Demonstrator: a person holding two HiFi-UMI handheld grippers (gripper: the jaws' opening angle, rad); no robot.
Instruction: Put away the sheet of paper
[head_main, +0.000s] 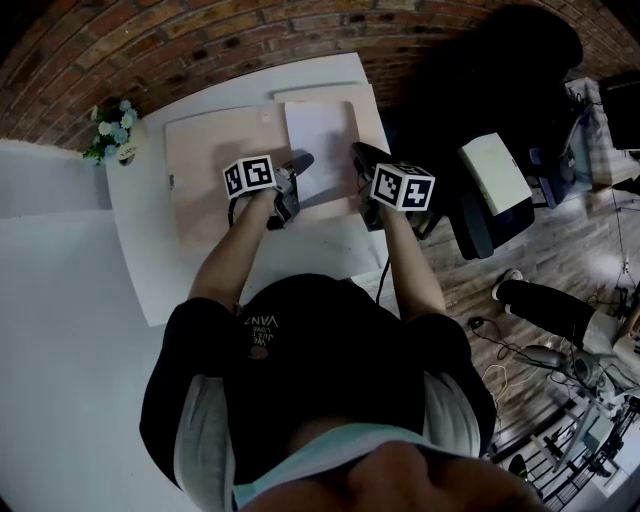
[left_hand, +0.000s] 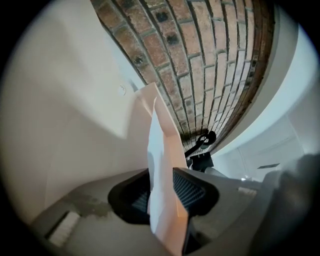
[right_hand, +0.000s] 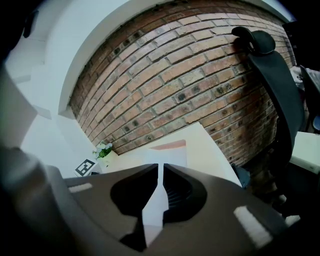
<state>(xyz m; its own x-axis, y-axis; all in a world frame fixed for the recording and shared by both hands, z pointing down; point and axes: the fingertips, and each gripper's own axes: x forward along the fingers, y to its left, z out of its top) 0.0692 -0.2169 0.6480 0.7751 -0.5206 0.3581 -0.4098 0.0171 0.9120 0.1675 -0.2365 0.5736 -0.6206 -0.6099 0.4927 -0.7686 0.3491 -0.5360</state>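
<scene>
A white table (head_main: 135, 225) is used as the supporting surface. A beige folder (head_main: 215, 165) is laid flat on the tabletop and takes up most of its far half. Bare white margins are left along the left side and the near edge. A small pot of flowers (head_main: 112, 130) is placed at the far left corner, near the folder but apart from it. Whether the pot touches the table edge cannot be determined.

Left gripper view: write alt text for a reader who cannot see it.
A thin sheet, white on one face and pinkish on the other, stands edge-on between the slightly parted jaws of the left gripper. Behind it are a pale surface and a brick wall.
</scene>
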